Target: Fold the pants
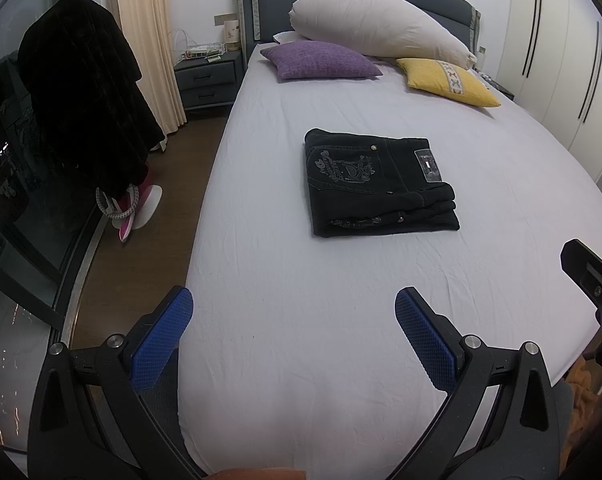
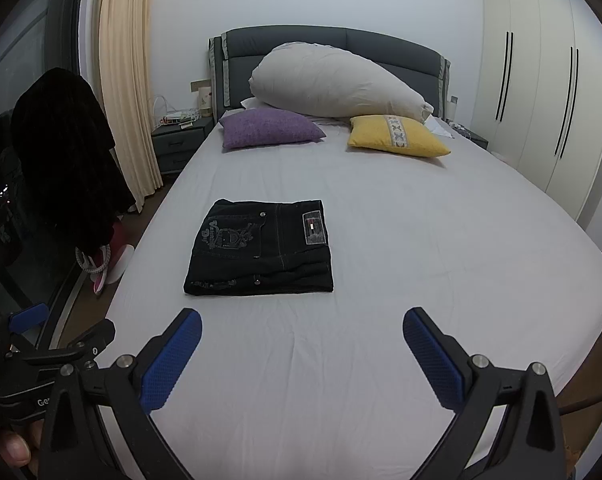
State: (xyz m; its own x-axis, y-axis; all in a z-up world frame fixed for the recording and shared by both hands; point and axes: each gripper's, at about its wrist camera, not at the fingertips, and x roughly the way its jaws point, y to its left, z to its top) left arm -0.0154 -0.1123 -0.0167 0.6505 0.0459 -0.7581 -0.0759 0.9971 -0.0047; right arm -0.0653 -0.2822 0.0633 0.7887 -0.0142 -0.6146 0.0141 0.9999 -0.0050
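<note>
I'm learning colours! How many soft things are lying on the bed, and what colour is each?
Black: 1, the folded pants
Purple: 1, a cushion
Yellow: 1, a cushion
White: 1, the big long pillow
Total: 4

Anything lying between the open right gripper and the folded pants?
No, only bare sheet separates the right gripper from the pants, seen in the right wrist view.
</note>
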